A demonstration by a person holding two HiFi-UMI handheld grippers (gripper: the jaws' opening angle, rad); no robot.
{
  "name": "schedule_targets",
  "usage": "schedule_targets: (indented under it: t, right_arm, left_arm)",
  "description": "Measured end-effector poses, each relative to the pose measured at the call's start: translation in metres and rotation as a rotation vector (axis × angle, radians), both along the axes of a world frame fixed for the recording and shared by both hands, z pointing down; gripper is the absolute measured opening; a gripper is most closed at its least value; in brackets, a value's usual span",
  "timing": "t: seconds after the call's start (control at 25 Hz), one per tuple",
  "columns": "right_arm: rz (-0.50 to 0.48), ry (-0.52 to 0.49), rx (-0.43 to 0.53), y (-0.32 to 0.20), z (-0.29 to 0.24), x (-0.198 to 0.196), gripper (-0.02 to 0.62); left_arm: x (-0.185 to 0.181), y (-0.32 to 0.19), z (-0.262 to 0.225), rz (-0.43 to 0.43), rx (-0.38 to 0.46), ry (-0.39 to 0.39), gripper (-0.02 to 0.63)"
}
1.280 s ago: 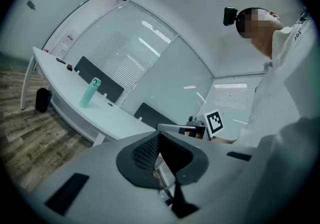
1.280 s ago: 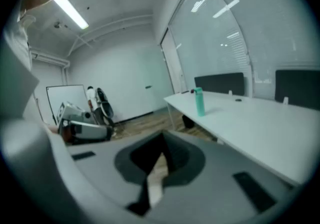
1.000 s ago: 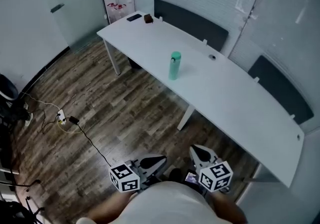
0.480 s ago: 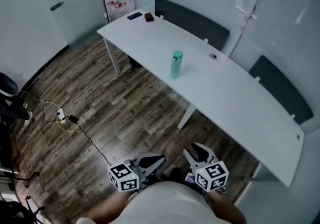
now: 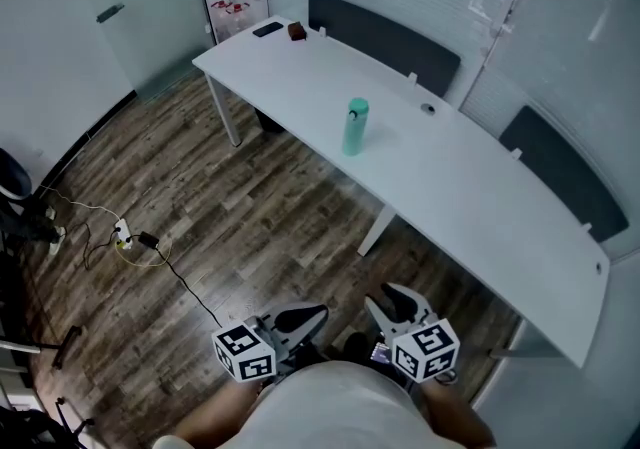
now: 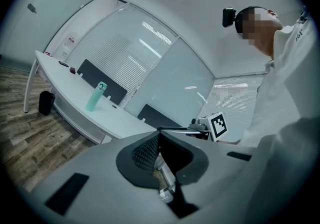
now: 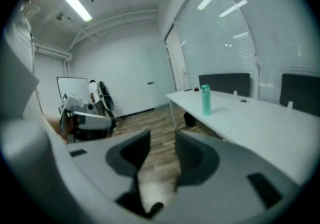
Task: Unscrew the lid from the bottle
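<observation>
Mint-green and upright, the one bottle [image 5: 355,127] stands on the single white table [image 5: 480,207] with its lid [image 5: 358,105] on. It is well ahead of both pairs of jaws and touched by neither.

Two grippers show in the head view, each bearing one marker cube. The left gripper [image 5: 300,319] is clenched, pads together with nothing between them; the bottle sits far beyond its tips, off to their left. The right gripper [image 5: 393,302] is released. Its jaws have just been opening, and only wooden floor [image 7: 157,128] shows through the gap, with the bottle far ahead and right of it.

Two dark screens [image 5: 385,42] stand behind the table.

Only the head view shows the cable [image 5: 140,242] on the floor. The left gripper view alone catches the person's head-mounted camera [image 6: 229,17], and the right gripper view alone a lit ceiling strip light [image 7: 75,2].
</observation>
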State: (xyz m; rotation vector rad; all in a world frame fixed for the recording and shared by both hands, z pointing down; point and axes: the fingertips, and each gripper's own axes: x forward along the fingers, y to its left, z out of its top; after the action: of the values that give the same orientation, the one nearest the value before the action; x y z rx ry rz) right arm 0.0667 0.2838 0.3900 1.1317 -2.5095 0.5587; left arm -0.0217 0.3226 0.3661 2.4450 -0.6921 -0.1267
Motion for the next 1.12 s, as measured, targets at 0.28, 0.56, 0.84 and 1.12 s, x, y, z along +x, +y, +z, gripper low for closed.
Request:
schedule_targets:
  t: [0.28,0.56,0.84,1.12]
  right_arm:
    - [-0.008,-0.009,-0.028,0.0,0.006,-0.018,0.164]
    - [0.009,-0.085,0.011,-0.002,-0.004,-0.037,0.164]
    - [0.01,-0.077,0.031,-0.006,-0.004,-0.056,0.164]
    - [0.0,-0.065,0.03,-0.034,0.001,-0.057,0.164]
  left_arm:
    - [-0.019,-0.005,-0.001,0.009,0.001,-0.001,0.023]
    - [-0.042,-0.008,-0.001,0.015,0.006,-0.004,0.023]
    - [-0.06,-0.013,0.004,0.026,0.007,-0.011,0.023]
    - [-0.062,-0.034,0.009,0.008,0.005,-0.015,0.023]
